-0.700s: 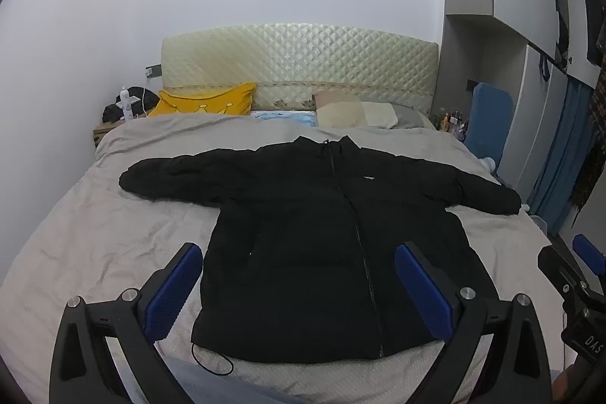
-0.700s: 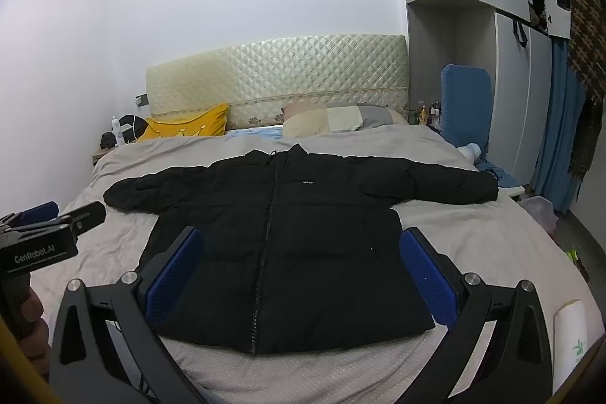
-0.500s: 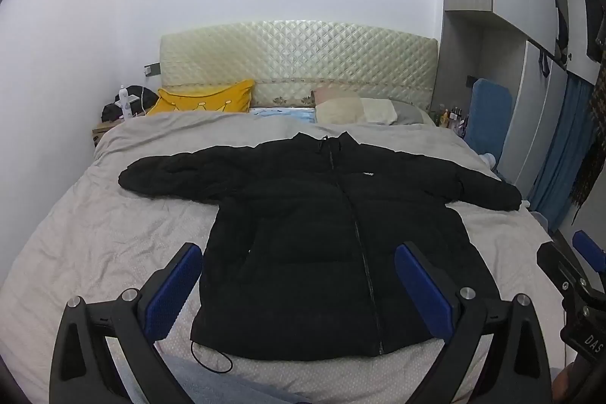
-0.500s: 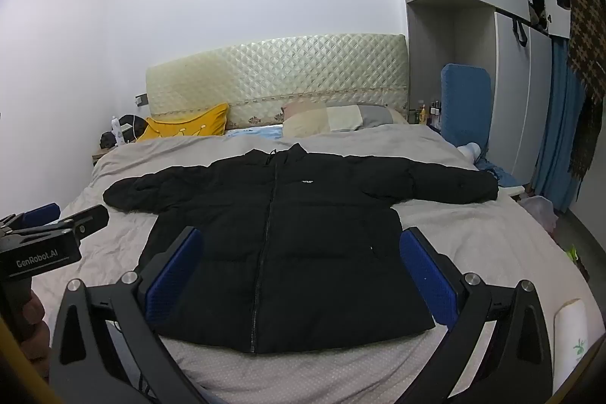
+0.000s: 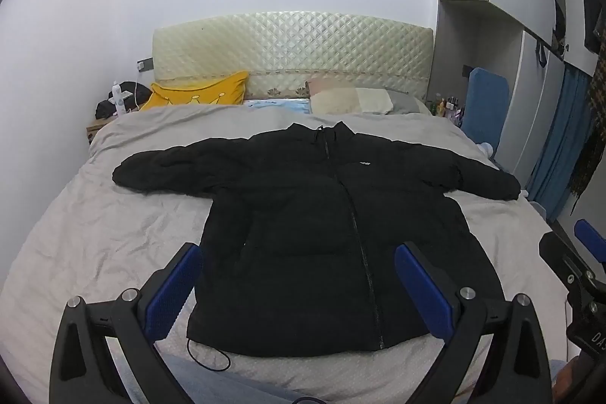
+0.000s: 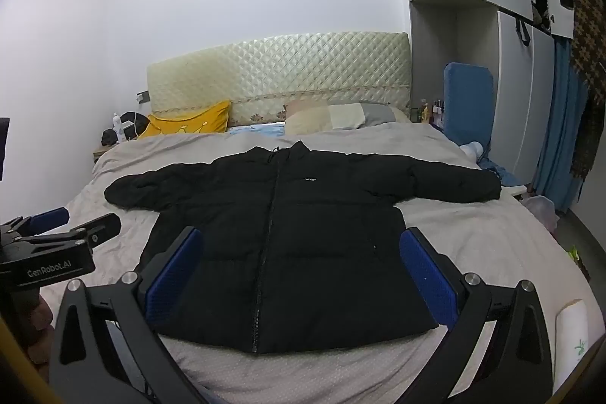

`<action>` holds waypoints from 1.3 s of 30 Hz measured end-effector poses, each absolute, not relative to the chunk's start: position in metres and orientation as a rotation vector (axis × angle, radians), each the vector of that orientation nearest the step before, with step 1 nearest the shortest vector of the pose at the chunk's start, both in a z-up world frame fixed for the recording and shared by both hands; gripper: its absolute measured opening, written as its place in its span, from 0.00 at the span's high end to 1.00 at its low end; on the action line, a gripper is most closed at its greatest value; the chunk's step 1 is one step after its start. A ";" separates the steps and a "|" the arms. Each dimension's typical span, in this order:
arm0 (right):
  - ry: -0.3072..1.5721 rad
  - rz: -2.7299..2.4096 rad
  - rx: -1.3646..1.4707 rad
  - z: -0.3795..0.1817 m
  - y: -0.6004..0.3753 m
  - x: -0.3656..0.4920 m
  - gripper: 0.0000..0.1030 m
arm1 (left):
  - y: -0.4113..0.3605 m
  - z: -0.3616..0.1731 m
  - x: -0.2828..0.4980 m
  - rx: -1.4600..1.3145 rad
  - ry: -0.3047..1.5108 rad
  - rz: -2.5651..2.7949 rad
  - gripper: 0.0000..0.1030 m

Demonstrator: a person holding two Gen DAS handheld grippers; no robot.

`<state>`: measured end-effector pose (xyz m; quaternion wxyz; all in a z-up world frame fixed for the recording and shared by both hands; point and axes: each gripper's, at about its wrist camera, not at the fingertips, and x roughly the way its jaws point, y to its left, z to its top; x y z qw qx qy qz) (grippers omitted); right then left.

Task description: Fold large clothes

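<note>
1. Jacket [image 5: 322, 245]: one, black, puffy, zipped, lying flat face-up on the bed [image 5: 94, 226], both sleeves spread out sideways, collar toward the headboard [image 5: 291, 48], hem at the near edge.
2. Grippers: two. Left gripper [image 5: 299, 275] has its blue-padded fingers [image 5: 172, 284] spread wide and holding nothing, hanging above the jacket's hem. Right gripper [image 6: 299, 264] is the same: fingers [image 6: 426, 271] wide apart, empty, over the lower jacket.
3. Pillows: one yellow pillow [image 5: 199, 95] at left of the headboard, one beige-and-grey pillow [image 5: 360, 101] at right, one light blue cloth [image 5: 276, 105] between them.
4. One bottle [image 5: 119, 97] on the nightstand by the left wall, beside a dark bag.
5. Left wrist view only: black drawstring loop [image 5: 208, 356] trailing off the hem's left corner; right gripper's body at the right edge.
6. Right wrist view only: left gripper's body, labelled GenRobot.AI, at the left edge; white item with a green mark [image 6: 573, 332] on the bed's near right corner; blue upright cushion [image 6: 467, 101] seen fuller.
</note>
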<state>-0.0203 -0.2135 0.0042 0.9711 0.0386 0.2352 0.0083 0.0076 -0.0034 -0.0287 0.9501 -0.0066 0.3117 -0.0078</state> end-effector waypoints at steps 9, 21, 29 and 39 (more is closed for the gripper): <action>0.466 0.012 0.077 0.009 -0.213 -0.023 0.00 | -0.009 -0.022 0.007 -0.016 0.626 -0.014 0.01; 0.478 0.015 0.065 0.013 -0.211 -0.020 0.00 | -0.008 -0.016 0.010 -0.020 0.639 -0.014 0.01; 0.472 0.010 0.067 0.014 -0.209 -0.018 0.00 | -0.010 -0.014 0.013 -0.019 0.643 -0.011 0.01; 0.485 0.015 0.071 0.010 -0.208 -0.017 0.00 | -0.007 -0.017 0.016 -0.017 0.662 -0.016 0.01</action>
